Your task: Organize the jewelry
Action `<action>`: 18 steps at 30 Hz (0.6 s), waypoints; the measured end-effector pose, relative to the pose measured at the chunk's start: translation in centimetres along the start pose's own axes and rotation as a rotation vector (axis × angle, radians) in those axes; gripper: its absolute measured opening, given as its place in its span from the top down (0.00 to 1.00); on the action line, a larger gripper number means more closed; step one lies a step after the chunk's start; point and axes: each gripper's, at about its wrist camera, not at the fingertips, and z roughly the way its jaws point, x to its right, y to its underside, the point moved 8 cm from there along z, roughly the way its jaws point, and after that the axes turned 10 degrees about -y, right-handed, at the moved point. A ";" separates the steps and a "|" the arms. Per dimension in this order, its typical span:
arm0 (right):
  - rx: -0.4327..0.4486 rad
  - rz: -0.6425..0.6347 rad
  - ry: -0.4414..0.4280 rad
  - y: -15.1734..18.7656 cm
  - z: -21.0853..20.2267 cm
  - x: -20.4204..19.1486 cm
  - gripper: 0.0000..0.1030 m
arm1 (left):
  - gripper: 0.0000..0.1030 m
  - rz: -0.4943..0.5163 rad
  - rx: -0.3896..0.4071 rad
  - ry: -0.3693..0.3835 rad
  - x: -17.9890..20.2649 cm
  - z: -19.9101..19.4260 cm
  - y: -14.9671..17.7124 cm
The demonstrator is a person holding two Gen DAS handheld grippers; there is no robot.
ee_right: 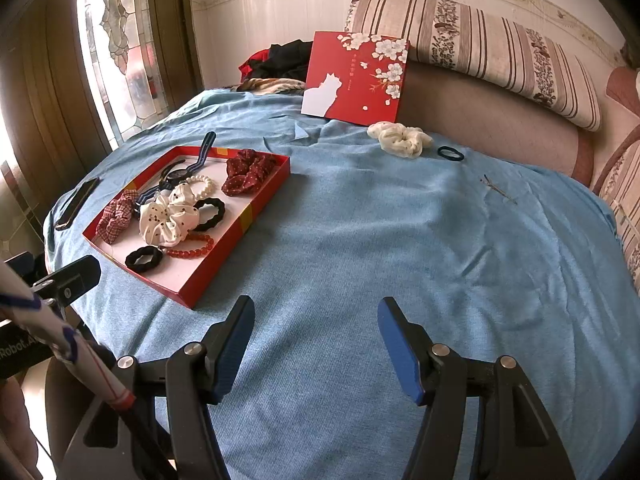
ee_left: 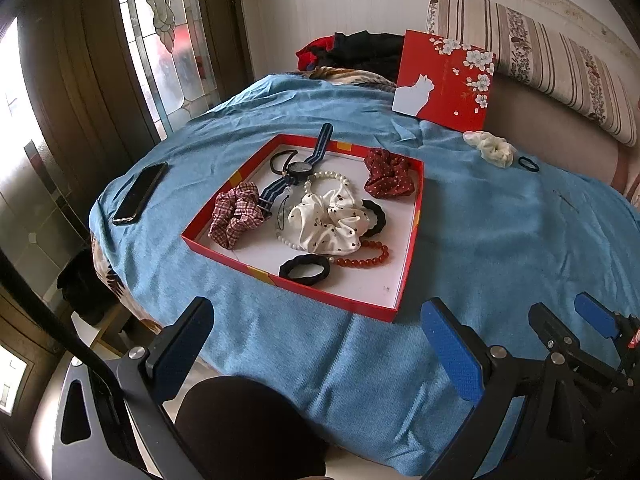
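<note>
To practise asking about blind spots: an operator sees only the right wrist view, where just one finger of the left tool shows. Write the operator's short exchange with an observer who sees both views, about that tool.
Operator: Is the left tool open or shut?
Observer: The left tool is open. Only the blue cloth shows between its fingers.
Operator: What is it aimed at?
Observer: The near wall of the red box lies straight ahead of it. The tool is short of the box and not touching it.
</note>
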 end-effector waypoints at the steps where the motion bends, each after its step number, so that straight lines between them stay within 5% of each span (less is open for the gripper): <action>1: 0.000 -0.001 0.000 0.0 0.0 0.0 0.34 | 0.00 -0.001 0.000 0.002 0.0 0.0 0.0; 18: 0.012 0.009 0.006 -0.2 0.1 -0.5 0.33 | 0.00 0.008 -0.012 0.026 0.2 0.5 0.1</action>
